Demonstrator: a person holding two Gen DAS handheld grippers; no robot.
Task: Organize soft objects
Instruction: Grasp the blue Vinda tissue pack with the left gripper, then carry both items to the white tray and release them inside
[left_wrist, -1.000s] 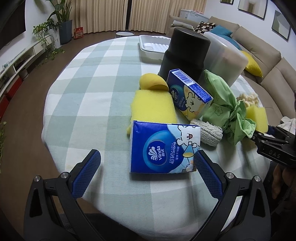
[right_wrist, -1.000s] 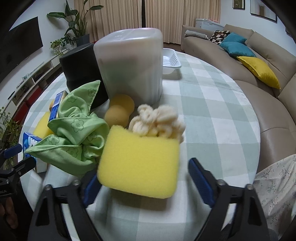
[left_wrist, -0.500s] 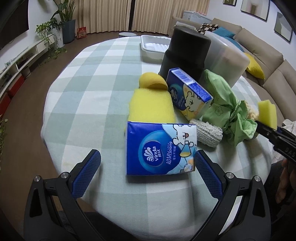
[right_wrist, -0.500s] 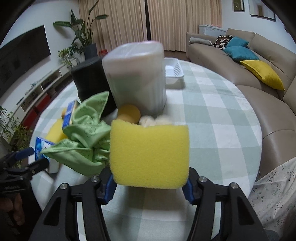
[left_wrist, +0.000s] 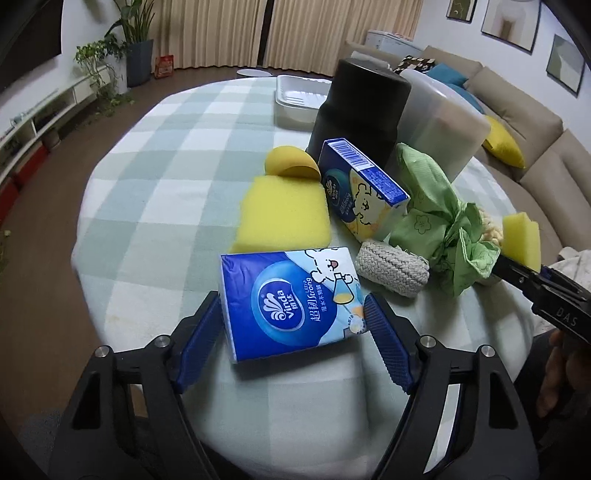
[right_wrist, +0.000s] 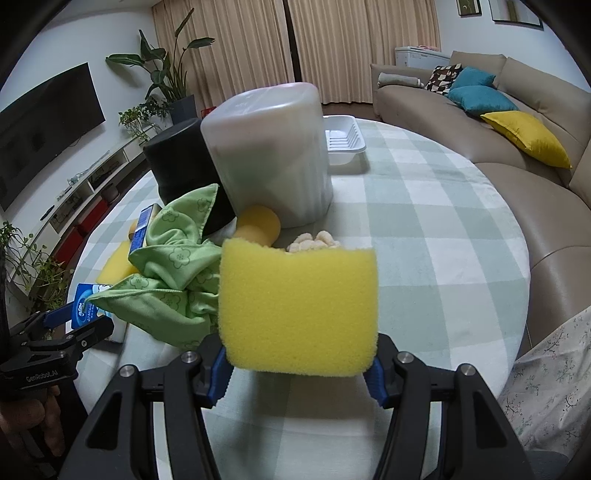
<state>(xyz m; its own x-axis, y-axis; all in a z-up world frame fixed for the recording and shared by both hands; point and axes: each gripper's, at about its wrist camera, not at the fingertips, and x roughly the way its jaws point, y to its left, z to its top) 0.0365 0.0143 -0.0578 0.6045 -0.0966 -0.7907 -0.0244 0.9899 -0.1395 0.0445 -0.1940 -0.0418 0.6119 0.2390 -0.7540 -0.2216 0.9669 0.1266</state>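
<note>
My right gripper (right_wrist: 297, 365) is shut on a yellow sponge (right_wrist: 298, 308) and holds it above the table; the sponge also shows in the left wrist view (left_wrist: 521, 240). My left gripper (left_wrist: 295, 339) is closed around a blue Vinda tissue pack (left_wrist: 291, 302) on the table, its pads touching both sides. A second tissue pack (left_wrist: 364, 194), a flat yellow sponge (left_wrist: 284, 214), a round yellow sponge (left_wrist: 291, 166), a green cloth (left_wrist: 439, 221), a woven pad (left_wrist: 391, 271) and a cream fluffy item (right_wrist: 314, 242) lie nearby.
An upturned black bin (left_wrist: 358, 110) and an upturned translucent bin (right_wrist: 269, 155) stand mid-table. A white tray (right_wrist: 343, 138) sits at the far edge. The round table has a checked cloth (right_wrist: 443, 229). A sofa (right_wrist: 517, 147) is to the right.
My right gripper has closed on the yellow sponge and lifted it. My left gripper has moved forward and closed its fingers around the Vinda tissue pack.
</note>
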